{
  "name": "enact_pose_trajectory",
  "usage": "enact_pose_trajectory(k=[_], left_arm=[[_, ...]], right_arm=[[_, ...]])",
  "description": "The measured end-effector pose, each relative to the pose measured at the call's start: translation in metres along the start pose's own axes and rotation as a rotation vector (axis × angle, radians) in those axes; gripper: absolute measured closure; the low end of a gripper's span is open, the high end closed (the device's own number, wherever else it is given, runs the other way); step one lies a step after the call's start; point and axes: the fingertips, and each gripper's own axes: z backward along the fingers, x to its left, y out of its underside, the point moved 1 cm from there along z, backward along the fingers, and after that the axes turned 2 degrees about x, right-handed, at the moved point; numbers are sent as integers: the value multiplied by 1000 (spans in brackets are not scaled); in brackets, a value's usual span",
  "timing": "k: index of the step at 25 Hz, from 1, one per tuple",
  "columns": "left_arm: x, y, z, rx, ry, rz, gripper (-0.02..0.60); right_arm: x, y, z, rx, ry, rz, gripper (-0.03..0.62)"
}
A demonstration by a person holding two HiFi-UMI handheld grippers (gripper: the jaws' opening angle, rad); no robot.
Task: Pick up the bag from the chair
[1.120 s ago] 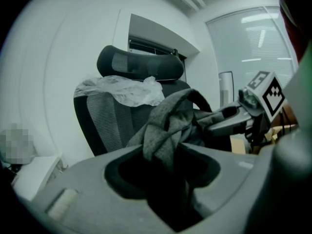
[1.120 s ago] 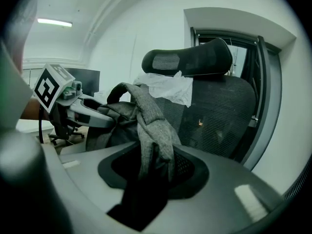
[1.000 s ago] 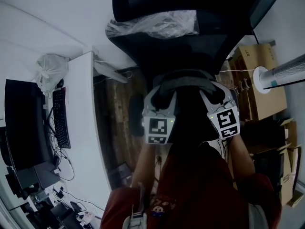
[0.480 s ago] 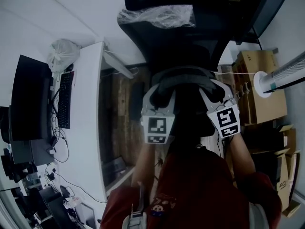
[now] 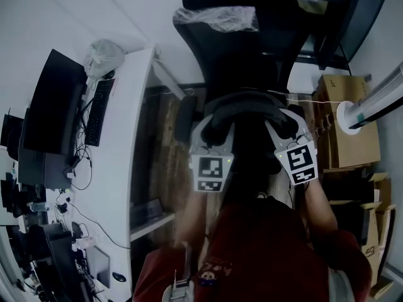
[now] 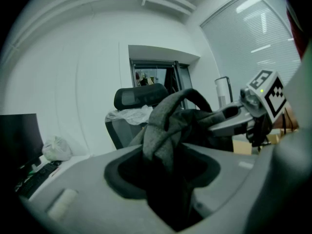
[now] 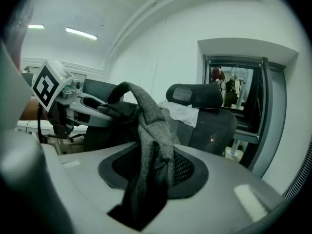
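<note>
The left gripper and right gripper each pinched a fold of the bag's grey fabric, one at either end. This shared the weight and kept the bag slung level between them. It hung close to the person, apparently clear of the chair behind, so the pickup looked nearly done.
</note>
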Motion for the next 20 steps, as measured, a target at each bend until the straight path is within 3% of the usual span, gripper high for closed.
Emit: enact_pose_trajectory(k=[8,20], left_arm=[[-30,17,73,39,-76,48,391],[-9,60,172,77,-134,126,391]], right_arm=[[48,5,48,-8,-91,35,449],[149,-3,64,35,-206,52,449]])
